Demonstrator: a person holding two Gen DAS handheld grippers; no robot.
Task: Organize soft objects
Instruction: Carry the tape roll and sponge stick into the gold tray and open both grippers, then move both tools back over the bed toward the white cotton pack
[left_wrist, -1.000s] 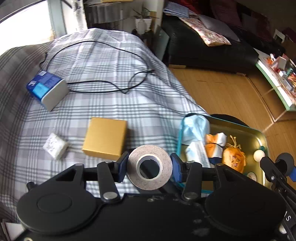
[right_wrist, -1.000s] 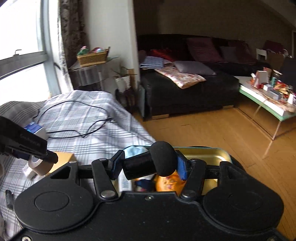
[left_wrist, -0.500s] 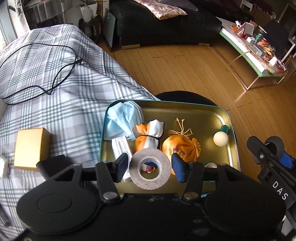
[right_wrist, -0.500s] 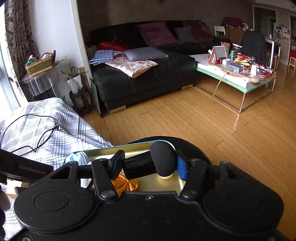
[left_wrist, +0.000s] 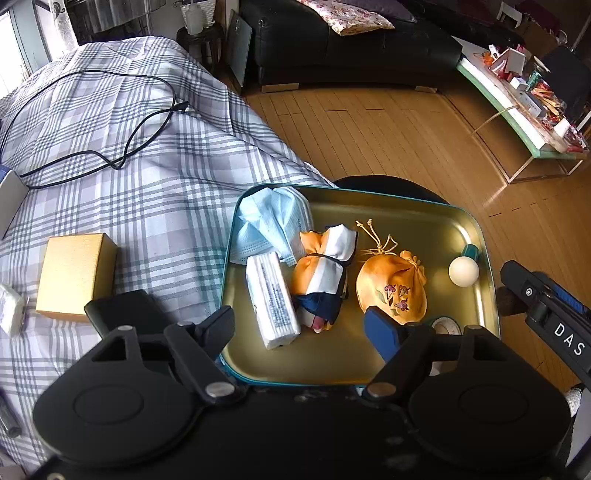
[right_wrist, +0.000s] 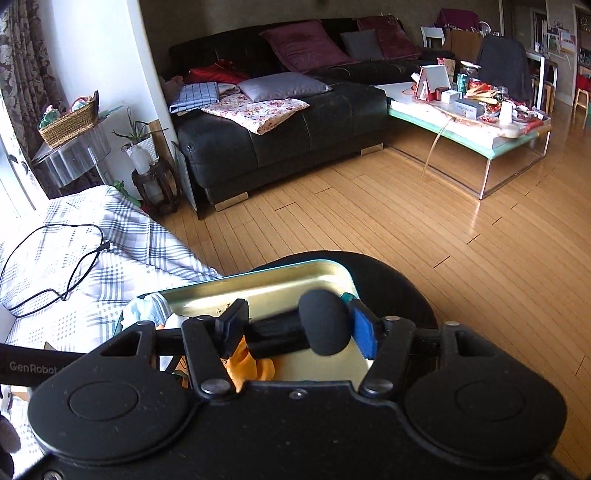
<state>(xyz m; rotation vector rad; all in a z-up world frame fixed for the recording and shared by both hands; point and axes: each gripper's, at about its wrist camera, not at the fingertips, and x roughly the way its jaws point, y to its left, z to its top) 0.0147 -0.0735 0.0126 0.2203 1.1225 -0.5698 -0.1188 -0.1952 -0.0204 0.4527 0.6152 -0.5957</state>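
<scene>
On the plaid bed cover (left_wrist: 155, 192) a gold box (left_wrist: 75, 275) sits at nine o'clock from the tray (left_wrist: 424, 218), outside it. The left gripper (left_wrist: 299, 332) hangs over the tray's six o'clock edge, its jaws opening with nothing between them. Inside lie a blue face mask (left_wrist: 269, 221) at ten o'clock, a tissue pack (left_wrist: 273, 299) at seven, a tied cloth bundle (left_wrist: 325, 269) and an orange pouch (left_wrist: 391, 288) near the middle, and a white ball (left_wrist: 463, 270) at three. The right gripper (right_wrist: 295, 328) is over the tray's three o'clock side with a black microphone (right_wrist: 323, 326) lying crosswise between its pads. Those jaws are beginning to open, though both pads seem to touch it. This looks like the drop-off step. Next, the right hand needs to let the microphone settle onto bare tray floor, then both hands lift clear for whatever remains on the bed
</scene>
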